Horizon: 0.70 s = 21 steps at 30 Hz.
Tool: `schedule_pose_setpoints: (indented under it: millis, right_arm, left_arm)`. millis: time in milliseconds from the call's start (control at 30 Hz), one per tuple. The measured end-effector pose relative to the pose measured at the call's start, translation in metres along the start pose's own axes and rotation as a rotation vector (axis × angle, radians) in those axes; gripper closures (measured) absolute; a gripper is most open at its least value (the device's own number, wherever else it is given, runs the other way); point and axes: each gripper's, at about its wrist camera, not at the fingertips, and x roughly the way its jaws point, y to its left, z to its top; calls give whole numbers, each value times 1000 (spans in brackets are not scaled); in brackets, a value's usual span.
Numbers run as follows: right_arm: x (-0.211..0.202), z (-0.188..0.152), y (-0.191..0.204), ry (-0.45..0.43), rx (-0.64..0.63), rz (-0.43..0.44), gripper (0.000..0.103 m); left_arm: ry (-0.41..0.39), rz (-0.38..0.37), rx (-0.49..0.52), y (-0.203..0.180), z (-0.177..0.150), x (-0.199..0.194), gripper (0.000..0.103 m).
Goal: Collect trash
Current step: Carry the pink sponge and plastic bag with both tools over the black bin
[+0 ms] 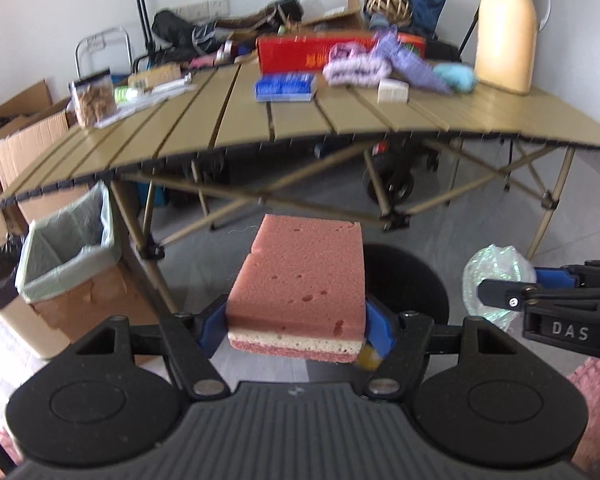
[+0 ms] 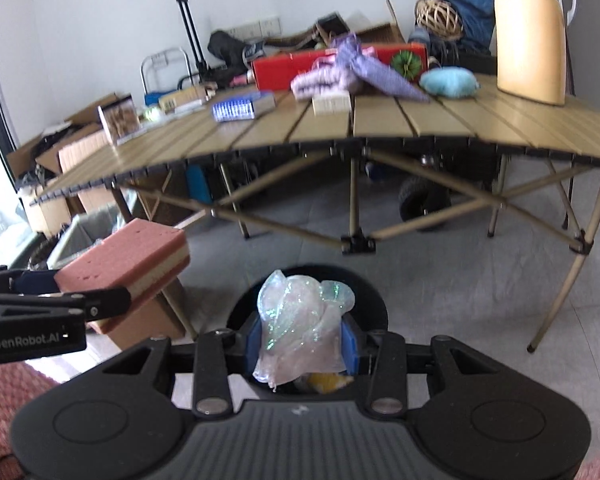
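Grey floor before a slatted table point(image 1: 340, 116); lined bin point(image 1: 66, 248) seen at left. Sponge point(image 1: 300, 280) is clamped between the left gripper point(image 1: 296, 328) pads. Crumpled wrapper point(image 2: 300, 320) is pinched in the right gripper point(image 2: 300, 346), above a black round bin point(image 2: 374, 300)

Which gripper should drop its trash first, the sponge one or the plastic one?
Probably the right gripper. Its crumpled plastic hangs directly over the round black bin below it. The left gripper holds the sponge near that bin's edge.
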Motion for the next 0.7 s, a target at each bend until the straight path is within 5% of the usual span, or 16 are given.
schedule_pose_setpoints:
  millis: [467,700]
  right_arm:
    - [64,-42,-10,275,19,-22,65]
    - [83,-43,-15,314,36,-35,65]
  left_arm:
    - [271,-1,-5,8,-41,84,33]
    - [316,-6,-30,18,-45,107,33]
